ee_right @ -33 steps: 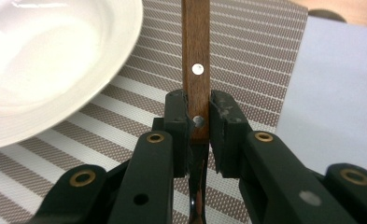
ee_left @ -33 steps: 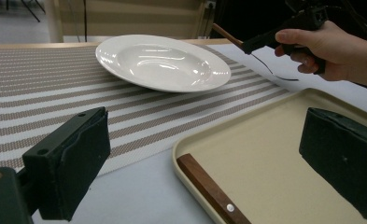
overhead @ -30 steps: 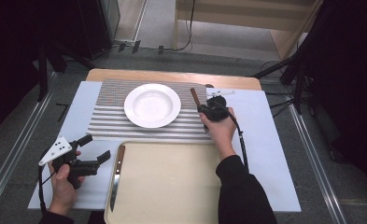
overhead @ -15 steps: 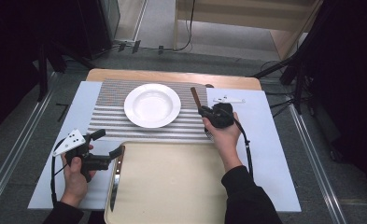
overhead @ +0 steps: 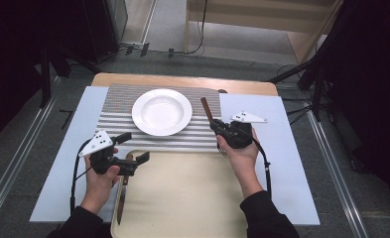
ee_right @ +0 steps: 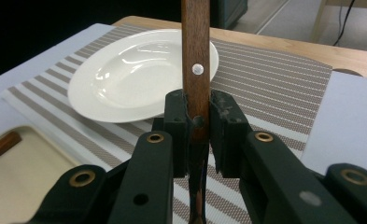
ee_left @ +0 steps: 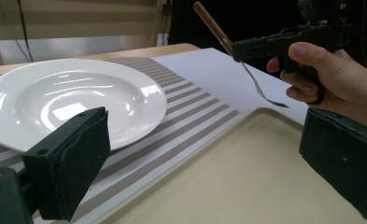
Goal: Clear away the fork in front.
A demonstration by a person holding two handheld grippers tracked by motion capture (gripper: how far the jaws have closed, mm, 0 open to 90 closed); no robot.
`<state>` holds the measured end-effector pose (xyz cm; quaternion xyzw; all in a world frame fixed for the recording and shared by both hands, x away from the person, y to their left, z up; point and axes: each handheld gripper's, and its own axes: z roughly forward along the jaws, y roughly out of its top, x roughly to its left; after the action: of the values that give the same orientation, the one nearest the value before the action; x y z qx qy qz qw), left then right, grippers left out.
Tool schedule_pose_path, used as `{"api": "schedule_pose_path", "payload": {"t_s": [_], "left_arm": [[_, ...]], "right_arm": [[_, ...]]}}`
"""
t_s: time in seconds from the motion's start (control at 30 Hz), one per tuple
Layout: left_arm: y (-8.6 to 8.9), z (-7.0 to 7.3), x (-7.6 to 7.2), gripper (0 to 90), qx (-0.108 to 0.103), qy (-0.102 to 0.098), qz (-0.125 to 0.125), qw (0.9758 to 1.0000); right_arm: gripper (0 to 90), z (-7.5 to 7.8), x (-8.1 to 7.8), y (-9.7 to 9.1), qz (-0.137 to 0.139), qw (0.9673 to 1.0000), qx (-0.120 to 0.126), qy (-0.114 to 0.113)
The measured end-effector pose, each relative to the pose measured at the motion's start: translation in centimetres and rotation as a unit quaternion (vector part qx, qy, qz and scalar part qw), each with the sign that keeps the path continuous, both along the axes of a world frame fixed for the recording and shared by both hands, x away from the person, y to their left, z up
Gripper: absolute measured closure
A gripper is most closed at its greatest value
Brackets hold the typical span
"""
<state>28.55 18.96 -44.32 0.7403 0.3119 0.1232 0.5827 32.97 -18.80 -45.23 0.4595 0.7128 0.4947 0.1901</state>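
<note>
My right gripper has lifted the fork off the striped mat, jaws clamped on its wooden handle, right of the plate. My left gripper, jaws spread and holding nothing, has moved in over the knife at the tray's left edge.

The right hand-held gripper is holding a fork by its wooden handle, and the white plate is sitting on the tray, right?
Not quite. The right hand-held gripper does hold the fork by its wooden handle, but the white plate sits on the striped placemat, not on the tray. The high view shows the tray lying nearer the person, with the plate beyond it.
</note>
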Motion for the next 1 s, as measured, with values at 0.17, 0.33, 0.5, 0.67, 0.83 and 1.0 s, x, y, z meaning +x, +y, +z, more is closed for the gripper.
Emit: {"api": "schedule_pose_path", "payload": {"t_s": [0.17,0.33,0.5,0.67,0.83,1.0], "left_arm": [[-1.8,0.5,0.1,3.9,-0.001,0.002,-0.008,1.0000],[-3.6,1.1,0.2,7.9,-0.005,0.006,-0.015,0.9999],[-5.4,1.5,0.4,12.9,-0.009,0.015,-0.026,0.9995],[-7.0,1.6,0.4,19.8,-0.007,0.026,-0.028,0.9992],[-8.5,1.5,0.3,26.0,0.000,0.035,-0.029,0.9990],[-9.5,1.3,0.2,30.4,-0.001,0.043,-0.035,0.9984]], "right_arm": [[76.8,-0.2,-1.7,0.0,0.008,0.9999,0.001,-0.013],[76.8,-0.3,-3.2,0.1,0.018,0.9995,0.008,-0.024],[76.8,-0.1,-4.6,0.5,0.032,0.9989,0.015,-0.032],[76.8,-0.1,-5.9,0.9,0.044,0.9980,0.015,-0.044],[76.8,-0.5,-7.1,1.4,0.052,0.9972,0.018,-0.051],[76.8,-1.0,-8.0,1.8,0.057,0.9967,0.016,-0.055]]}}
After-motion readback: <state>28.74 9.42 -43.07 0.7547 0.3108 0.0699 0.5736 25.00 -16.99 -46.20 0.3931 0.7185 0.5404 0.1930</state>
